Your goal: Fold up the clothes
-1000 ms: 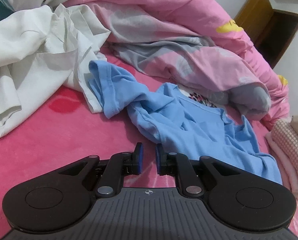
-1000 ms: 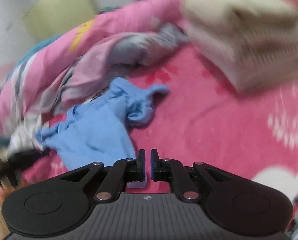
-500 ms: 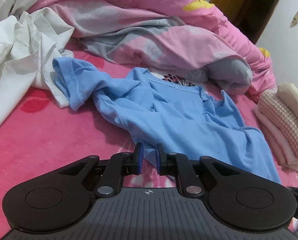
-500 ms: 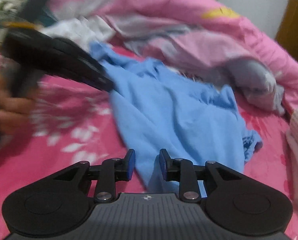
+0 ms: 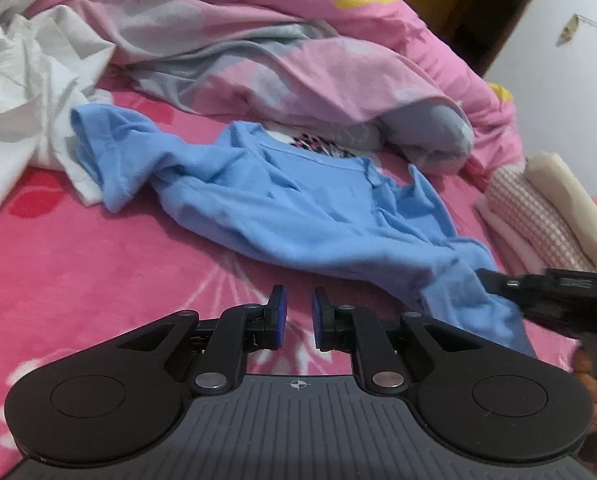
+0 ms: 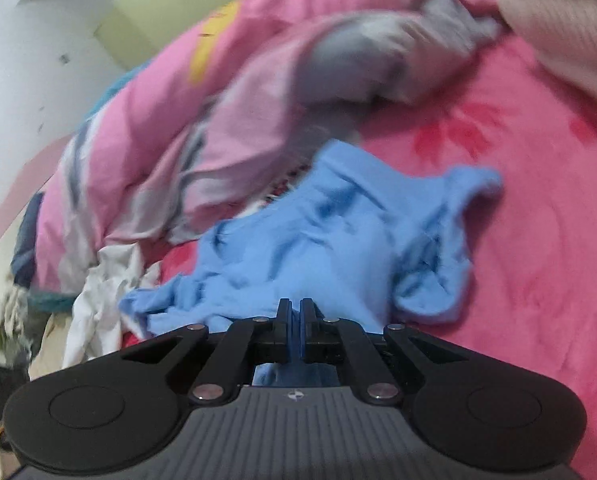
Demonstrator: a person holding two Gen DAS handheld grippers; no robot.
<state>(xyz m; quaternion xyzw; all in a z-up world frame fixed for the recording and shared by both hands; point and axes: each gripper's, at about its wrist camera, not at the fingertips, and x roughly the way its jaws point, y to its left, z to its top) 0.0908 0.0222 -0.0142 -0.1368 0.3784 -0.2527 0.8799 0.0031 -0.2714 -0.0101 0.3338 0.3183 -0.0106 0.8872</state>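
1. Pink floral bed (image 5: pixel 98 264) carries a crumpled blue shirt (image 5: pixel 318 216), lying just in front of the heaped pink duvet (image 5: pixel 298 64).
2. Left tool (image 5: pixel 296 312) hovers near the shirt's hem, its jaws a narrow gap apart, nothing between them.
3. Right tool (image 6: pixel 296 320) has just snapped together, clamped on the shirt's edge; this view is blurred.
4. White garment (image 5: pixel 26 120), left of the shirt, is cut off.
5. Folded stack (image 5: pixel 550 208), right of the shirt, partly cropped.

The right gripper (image 6: pixel 296 322) has swung down and just closed on the blue shirt's (image 6: pixel 322 240) hem.
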